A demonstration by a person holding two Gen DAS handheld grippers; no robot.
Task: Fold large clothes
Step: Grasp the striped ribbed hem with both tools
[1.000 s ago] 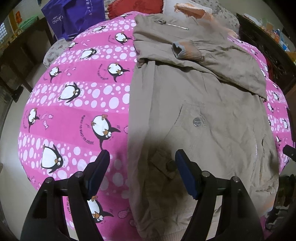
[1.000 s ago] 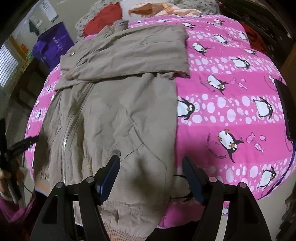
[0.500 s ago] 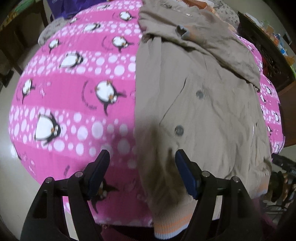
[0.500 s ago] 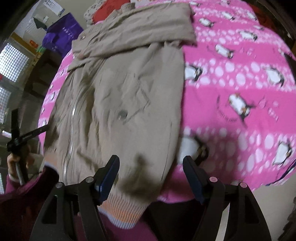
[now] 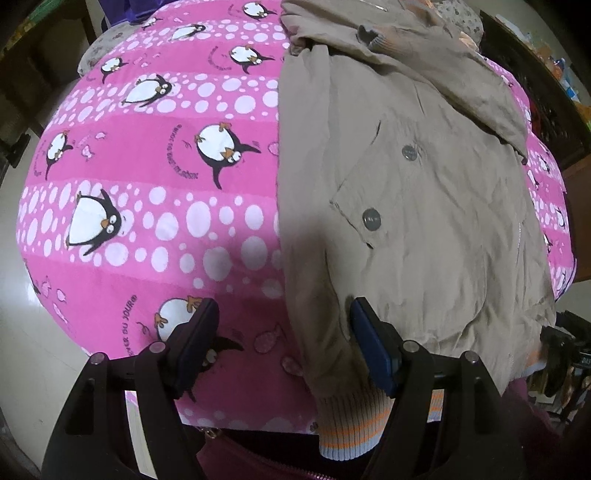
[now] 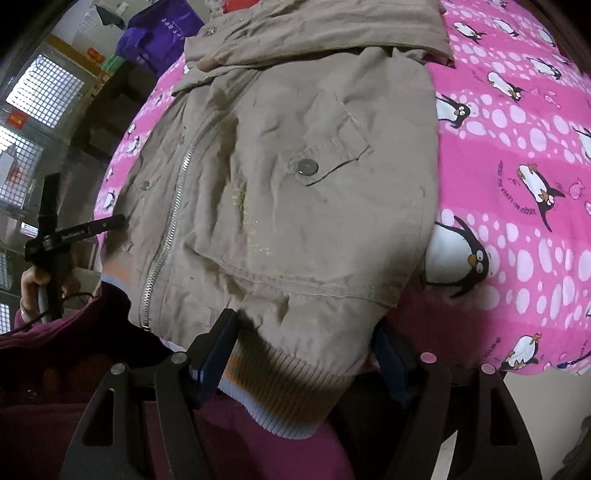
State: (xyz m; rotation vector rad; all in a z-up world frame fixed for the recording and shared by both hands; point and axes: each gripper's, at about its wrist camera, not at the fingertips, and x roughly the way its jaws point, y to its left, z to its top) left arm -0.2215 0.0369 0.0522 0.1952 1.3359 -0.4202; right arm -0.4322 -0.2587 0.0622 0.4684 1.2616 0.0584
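Two grippers sit over the near hem of the jacket, one at each bottom corner, which suits lifting the lower half up toward the collar. Your left gripper has its jaws spread wide: one pad hangs over the bare pink penguin blanket, the other over the tan cloth just above the ribbed hem band, so the jacket's side edge runs between them. Nothing is pinched there yet. Your right gripper is likewise spread, its jaws opening a shade more, with the striped ribbed band and the corner of the jacket lying between the pads; the pads do not look to be pressing on the cloth. Both tools point steeply down at the bed edge, and your maroon sleeve shows low in the right wrist view, with your left hand on its handle at the far side of the hem.

Farther out, the jacket lies flat, front up, zip closed, on the blanket. Its pocket flaps with metal snaps are smooth. Beyond them the sleeves are folded across the chest, one cuff lying on top, so the body is narrowed to a tidy rectangle, probably to keep the next fold square. A purple bag stands past the bed's far end.
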